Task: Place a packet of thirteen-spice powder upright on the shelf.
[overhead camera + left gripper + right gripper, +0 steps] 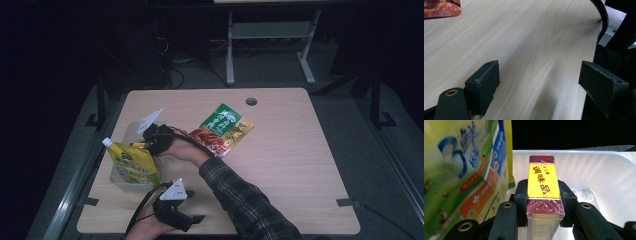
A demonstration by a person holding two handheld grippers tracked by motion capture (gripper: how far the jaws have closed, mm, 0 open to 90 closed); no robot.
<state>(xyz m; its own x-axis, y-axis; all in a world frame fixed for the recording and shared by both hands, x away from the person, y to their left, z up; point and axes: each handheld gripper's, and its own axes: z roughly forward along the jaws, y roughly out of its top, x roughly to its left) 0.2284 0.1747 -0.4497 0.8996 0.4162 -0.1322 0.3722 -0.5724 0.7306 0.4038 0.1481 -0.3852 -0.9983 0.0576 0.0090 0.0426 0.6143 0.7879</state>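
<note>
My right gripper (544, 193) is shut on a slim maroon box with a yellow label (543, 177) and holds it inside a clear plastic bin (599, 170). A yellow-green spouted pouch (461, 170) stands in the bin just left of the box. From above, the right gripper (152, 140) reaches across to the bin (116, 177) at the table's left, beside the pouch (131, 165). My left gripper (196, 219) rests near the front edge. Its jaws stand open over bare wood with nothing between them (541, 82).
A green and red food packet (225, 129) lies flat mid-table, right of the right hand; its red corner (441, 8) shows in the left gripper view. The wooden table (290, 165) has a cable hole (251, 101) at the back. A black cable (602, 15) hangs at the table edge.
</note>
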